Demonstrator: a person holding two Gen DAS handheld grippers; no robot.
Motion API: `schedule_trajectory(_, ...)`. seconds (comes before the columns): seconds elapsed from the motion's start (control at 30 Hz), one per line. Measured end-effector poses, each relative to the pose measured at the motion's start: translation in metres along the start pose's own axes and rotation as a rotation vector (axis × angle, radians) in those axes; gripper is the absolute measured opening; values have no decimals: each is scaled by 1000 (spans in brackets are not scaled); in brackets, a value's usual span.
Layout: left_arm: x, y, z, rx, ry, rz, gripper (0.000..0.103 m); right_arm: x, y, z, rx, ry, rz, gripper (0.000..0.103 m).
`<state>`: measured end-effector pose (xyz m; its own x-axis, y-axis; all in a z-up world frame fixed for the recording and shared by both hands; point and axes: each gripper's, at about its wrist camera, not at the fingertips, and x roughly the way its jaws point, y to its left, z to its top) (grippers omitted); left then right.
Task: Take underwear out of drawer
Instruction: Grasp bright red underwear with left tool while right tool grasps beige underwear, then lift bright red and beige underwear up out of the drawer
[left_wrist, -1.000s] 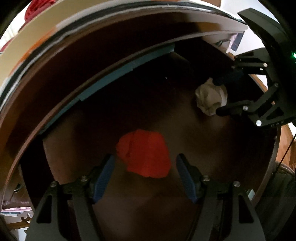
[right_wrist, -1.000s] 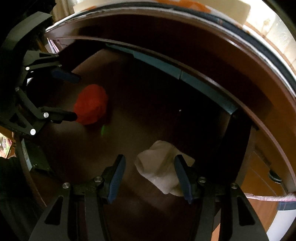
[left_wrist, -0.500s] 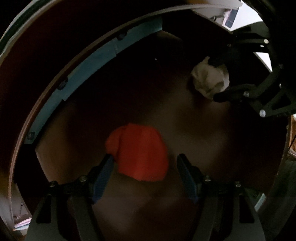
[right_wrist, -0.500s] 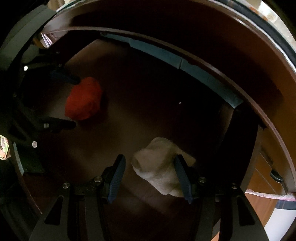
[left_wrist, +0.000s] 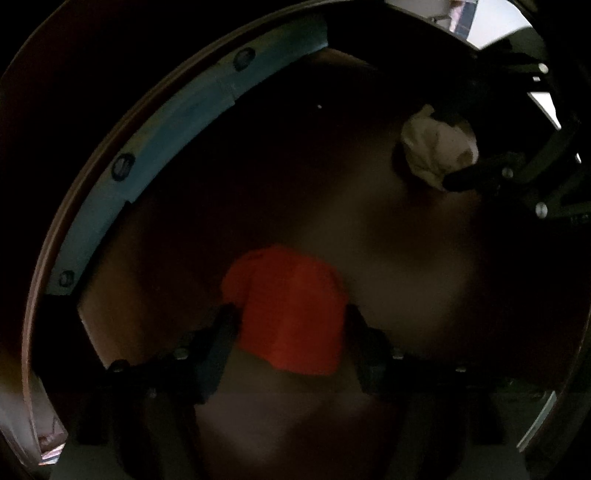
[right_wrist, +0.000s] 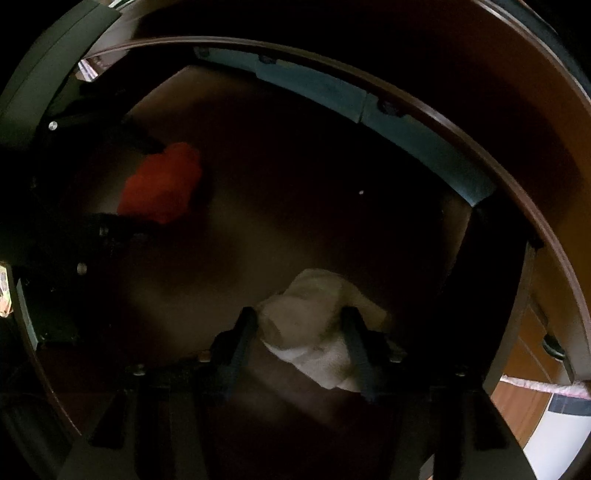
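Red underwear (left_wrist: 288, 291) lies bunched on the brown drawer floor (left_wrist: 388, 236). My left gripper (left_wrist: 290, 314) points down over it, and its jaws are closing with both pads against the cloth's sides. To the right, white underwear (right_wrist: 306, 306) sits between the pads of my right gripper (right_wrist: 299, 321), whose jaws are also closing; the cloth spills past the right finger. In the right wrist view the red underwear (right_wrist: 162, 184) and left gripper (right_wrist: 147, 186) show at the left. The left wrist view has the white underwear (left_wrist: 432, 147) and right gripper (left_wrist: 460, 153) at upper right.
The drawer is deep and dark. A grey-blue rail (left_wrist: 177, 122) with screws runs along its curved back wall (right_wrist: 406, 125). Brown floor lies bare between the two garments. A bright room and a wooden cabinet front (right_wrist: 532, 373) show outside at the lower right.
Both grippers have sunk deeper into the drawer, and the view has darkened. Each pair of jaws has narrowed onto its garment, red at the left and white at the right.
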<state>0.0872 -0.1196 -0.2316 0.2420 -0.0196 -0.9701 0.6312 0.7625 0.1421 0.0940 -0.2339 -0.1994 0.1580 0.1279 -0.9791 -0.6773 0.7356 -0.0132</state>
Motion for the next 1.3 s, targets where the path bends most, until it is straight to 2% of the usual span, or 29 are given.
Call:
schedule_trajectory(0.13, -6, -2, -1, -2, -20, -17, 41, -5, 1, 2, -1, -16, 15, 40)
schedule_trajectory(0.3, -15, -3, -8, -15, -52, -11, 33, -8, 3, 0, -2, -49, 32, 38)
schedule_trajectory(0.53, -40, -1, -24, -103, -161, 31, 32, -19, -2, 0, 12, -123, 99, 38)
schedule_trajectory(0.87, -67, -8, -39, -165, -312, 132, 32, -38, 6, -8, -4, -220, 90, 38)
schedule_trajectory(0.93, -66, 6, -37, -187, -342, 134, 32, -38, 6, -12, -2, -236, 92, 38)
schedule_trajectory(1.07, -74, 6, -45, -219, -390, 128, 32, -40, 4, -13, 9, -274, 102, 38)
schedule_trajectory(1.2, -80, 25, -46, -224, -403, 126, 32, -40, -5, -14, 20, -298, 112, 38)
schedule_trajectory(1.3, -82, 26, -55, -233, -416, 125, 32, -44, -2, -14, 22, -322, 111, 38)
